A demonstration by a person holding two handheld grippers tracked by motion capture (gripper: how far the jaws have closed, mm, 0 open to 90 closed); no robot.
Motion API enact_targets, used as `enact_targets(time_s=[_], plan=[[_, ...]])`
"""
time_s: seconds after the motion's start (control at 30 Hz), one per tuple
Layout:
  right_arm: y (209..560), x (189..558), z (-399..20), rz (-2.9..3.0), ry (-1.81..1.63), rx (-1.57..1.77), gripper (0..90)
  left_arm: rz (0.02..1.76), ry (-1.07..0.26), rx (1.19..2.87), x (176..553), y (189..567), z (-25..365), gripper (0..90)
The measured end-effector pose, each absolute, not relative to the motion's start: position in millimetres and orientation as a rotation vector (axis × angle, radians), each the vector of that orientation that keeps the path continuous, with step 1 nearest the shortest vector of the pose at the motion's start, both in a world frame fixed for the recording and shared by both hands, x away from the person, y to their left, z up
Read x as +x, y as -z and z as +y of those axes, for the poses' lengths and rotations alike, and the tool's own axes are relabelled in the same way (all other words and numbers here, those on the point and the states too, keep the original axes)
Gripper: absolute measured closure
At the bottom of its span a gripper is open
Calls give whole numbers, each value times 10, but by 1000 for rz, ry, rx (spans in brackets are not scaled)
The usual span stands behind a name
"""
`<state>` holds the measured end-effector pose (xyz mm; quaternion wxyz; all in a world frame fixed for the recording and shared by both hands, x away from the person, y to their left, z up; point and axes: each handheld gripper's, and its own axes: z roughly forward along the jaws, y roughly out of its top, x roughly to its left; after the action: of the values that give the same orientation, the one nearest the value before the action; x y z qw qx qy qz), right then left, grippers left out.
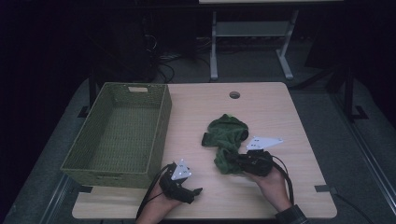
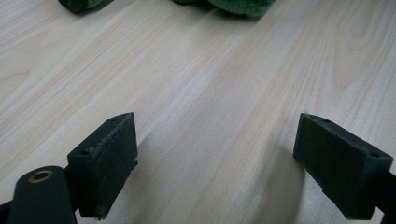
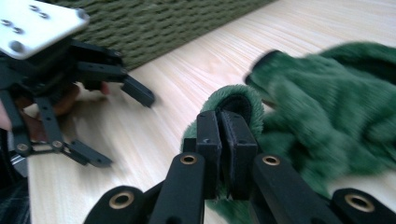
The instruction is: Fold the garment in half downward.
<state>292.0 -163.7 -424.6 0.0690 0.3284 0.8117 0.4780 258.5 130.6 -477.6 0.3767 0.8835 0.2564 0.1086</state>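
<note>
1. Dark surroundings frame a pale wooden table [image 1: 280, 116], which takes up the middle of the high view.
2. A green fleecy cloth [image 1: 226, 140] is seen crumpled just right of centre in the high view, lying on the table, with its lower end gathered toward the right gripper.
3. The cloth is judged to be light, soft and limp: it will drape and trail when lifted, and nothing about it looks fragile or slippery.
4. A hold on a thick folded hem is judged best, since a thin single layer could slide out of the pads.
5. The right gripper [image 3: 226, 140] is seen pressed together on a dark-lined edge of the cloth [image 3: 327, 107] at the centre of the right gripper view, with the fabric pinched between the jaws.
6. The left gripper [image 2: 215, 163] is held spread wide over bare wood, with nothing between its jaws; in the high view it [image 1: 196, 191] sits at lower centre-left, apart from the cloth.
7. A green woven basket [image 1: 121, 135] stands at the left of the high view, just beside the left gripper, and is seen to hold nothing.
</note>
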Motion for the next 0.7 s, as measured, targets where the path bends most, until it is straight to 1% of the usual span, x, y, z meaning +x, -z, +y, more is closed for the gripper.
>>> enact_targets(time_s=[0.13, 0.27, 0.33, 0.47, 0.53, 0.63, 0.7], plan=[[4298, 2951, -1712, 2440, -1385, 1042, 848, 656, -277, 2258, 2586, 4776, 1305, 130], [4341, 3009, -1804, 2408, -1284, 1140, 785, 653, -278, 2264, 2588, 4774, 1308, 130], [4350, 3015, -1863, 2389, -1282, 1152, 777, 652, -278, 2263, 2588, 4775, 1307, 130], [4312, 2987, -1936, 2350, -1288, 1143, 804, 652, -278, 2264, 2591, 4774, 1307, 130], [4284, 2972, -1938, 2345, -1289, 1146, 816, 652, -278, 2264, 2590, 4774, 1306, 130], [4194, 2965, -1920, 2305, -1350, 1070, 863, 655, -278, 2260, 2590, 4776, 1304, 130], [4171, 2988, -1895, 2301, -1369, 1057, 867, 651, -278, 2264, 2593, 4774, 1304, 130]])
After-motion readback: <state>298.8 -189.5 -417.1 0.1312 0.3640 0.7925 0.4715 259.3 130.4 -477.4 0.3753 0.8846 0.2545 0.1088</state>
